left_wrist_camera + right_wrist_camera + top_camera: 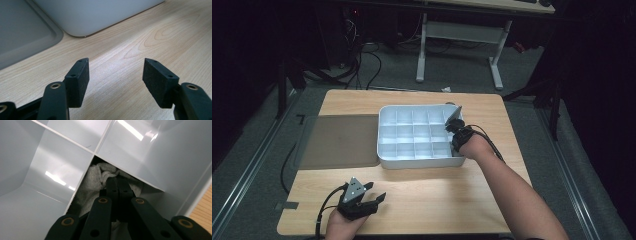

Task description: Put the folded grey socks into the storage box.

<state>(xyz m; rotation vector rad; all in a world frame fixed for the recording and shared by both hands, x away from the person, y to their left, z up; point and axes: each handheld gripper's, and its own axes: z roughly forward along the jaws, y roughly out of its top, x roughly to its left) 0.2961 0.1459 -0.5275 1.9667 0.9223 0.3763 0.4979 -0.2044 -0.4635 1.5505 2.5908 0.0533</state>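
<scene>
Grey cloth (96, 180) under right tool (117, 183)

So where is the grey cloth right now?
In the right gripper view, the grey cloth sits inside a compartment of the white divided tray, pinched by the right gripper at the tray's right side.

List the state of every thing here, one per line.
Right gripper: shut, jaws down in a tray compartment, pressed into the cloth.
Left gripper: open, nothing between the jaws, over bare table.
Cloth: bunched inside one compartment.
Tray: upright on the table, other compartments look empty.
Mat: flat, bare.
</scene>
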